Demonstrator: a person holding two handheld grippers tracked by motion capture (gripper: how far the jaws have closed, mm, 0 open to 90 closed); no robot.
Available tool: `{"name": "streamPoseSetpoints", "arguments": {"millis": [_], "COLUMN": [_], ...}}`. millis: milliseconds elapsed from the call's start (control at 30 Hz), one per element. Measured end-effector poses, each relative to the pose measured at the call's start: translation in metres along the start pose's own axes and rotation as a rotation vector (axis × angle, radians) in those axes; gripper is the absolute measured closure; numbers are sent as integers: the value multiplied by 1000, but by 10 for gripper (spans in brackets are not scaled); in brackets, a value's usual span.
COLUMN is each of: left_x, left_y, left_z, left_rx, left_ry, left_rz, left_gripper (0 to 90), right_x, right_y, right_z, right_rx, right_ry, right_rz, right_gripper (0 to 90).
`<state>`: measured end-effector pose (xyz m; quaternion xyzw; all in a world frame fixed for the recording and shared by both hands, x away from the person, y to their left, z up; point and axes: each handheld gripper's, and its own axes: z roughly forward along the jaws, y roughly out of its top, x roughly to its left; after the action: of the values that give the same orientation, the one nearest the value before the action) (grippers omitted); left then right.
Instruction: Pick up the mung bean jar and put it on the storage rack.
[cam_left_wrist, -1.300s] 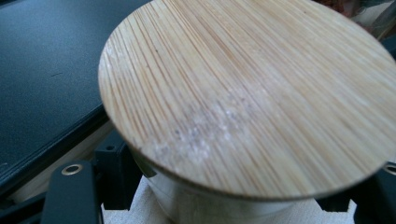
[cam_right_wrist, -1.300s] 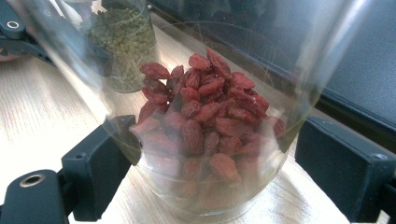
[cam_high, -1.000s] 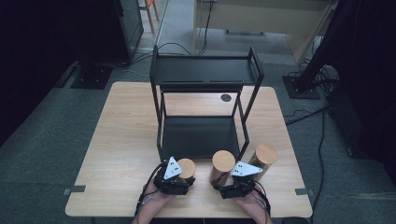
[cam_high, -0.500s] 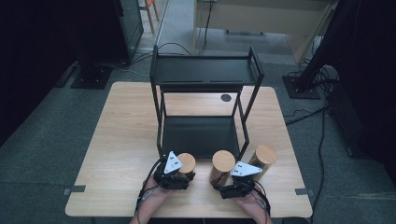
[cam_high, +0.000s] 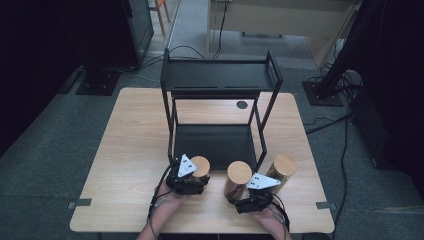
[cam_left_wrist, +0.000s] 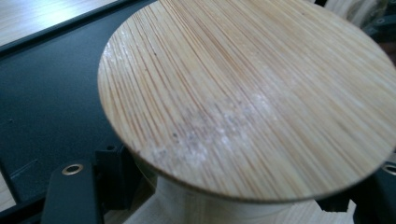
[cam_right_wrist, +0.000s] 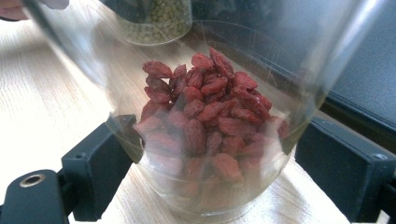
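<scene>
High view: left gripper (cam_high: 192, 176) nudged jar (cam_high: 201, 166) forward

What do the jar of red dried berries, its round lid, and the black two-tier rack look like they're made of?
The jar of red dried berries looks like clear glass, possibly hard plastic: see-through, with glossy reflections. Its round lid looks like bamboo or light wood, matching the neighbouring lid, whose fine straight grain has a matte, slightly scuffed finish. The black two-tier rack looks like matt-painted metal: thin square bars and flat shelves.
</scene>
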<state>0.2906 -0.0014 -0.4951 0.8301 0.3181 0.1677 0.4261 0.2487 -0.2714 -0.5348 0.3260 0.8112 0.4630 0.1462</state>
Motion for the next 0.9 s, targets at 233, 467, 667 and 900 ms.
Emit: {"name": "streamPoseSetpoints", "arguments": {"millis": [233, 467, 667, 900], "left_x": [5, 8, 9, 10], "left_y": [2, 8, 13, 17], "left_z": [3, 7, 11, 15], "left_rx": [8, 10, 13, 22], "left_ry": [10, 15, 15, 17], "left_rz": [-3, -7, -3, -3], "left_gripper": [255, 254, 254, 255], "right_x": [0, 0, 1, 1], "right_y": [0, 0, 0, 0], "right_z": [0, 0, 0, 0], "right_rx": [-2, -1, -1, 0], "right_ry": [-1, -1, 0, 0], "right_rz": [-2, -6, -7, -8], "right_gripper": [116, 116, 116, 116]}}
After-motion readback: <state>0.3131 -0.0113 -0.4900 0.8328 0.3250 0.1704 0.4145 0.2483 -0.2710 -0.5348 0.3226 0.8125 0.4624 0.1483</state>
